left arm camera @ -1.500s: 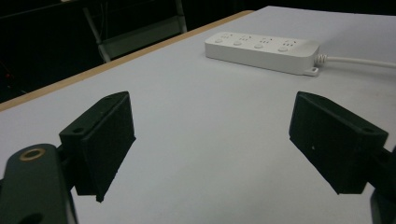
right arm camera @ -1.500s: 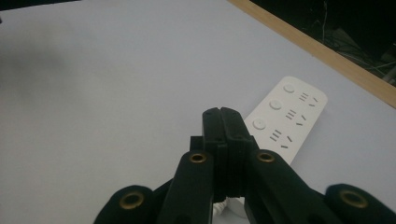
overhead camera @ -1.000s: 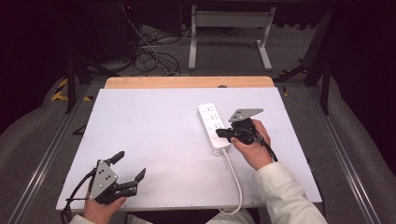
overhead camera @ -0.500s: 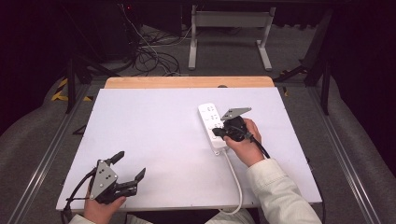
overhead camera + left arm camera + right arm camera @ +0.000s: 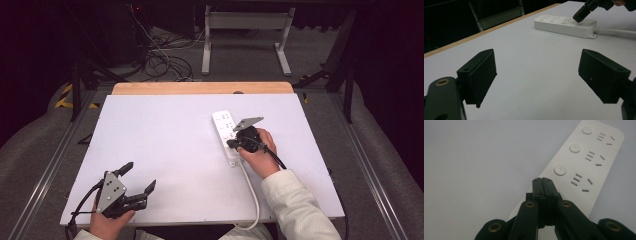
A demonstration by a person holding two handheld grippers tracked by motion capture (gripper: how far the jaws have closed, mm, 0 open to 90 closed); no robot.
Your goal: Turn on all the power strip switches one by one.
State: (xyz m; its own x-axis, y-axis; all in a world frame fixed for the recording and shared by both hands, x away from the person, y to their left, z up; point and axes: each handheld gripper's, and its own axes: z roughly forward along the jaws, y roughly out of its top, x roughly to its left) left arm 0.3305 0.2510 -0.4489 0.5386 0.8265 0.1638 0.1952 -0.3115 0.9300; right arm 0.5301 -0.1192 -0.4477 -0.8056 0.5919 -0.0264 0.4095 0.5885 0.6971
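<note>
Your right gripper (image 5: 234, 143) has its jaws pressed fully together, gripping nothing, tips down on the power strip (image 5: 225, 131) at its cable end, near the fourth button. Your left gripper (image 5: 136, 186), jaws wide and empty, sits well apart from the strip on the tabletop (image 5: 165, 150).

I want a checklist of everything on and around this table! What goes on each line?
Surface: white table, wooden strip along the far edge.
Job's things: white power strip lying flat, three round buttons beside three socket sets.
Clutter: nothing seen.
Grippers: left claw open, nothing between its jaws, near the front-left corner; right claw shut, tip on the cord end of the strip.
Cables: white cord runs off the front edge; a black cable trails from each gripper.
Surroundings: tangled black floor cables, grey metal stand, dark room.
</note>
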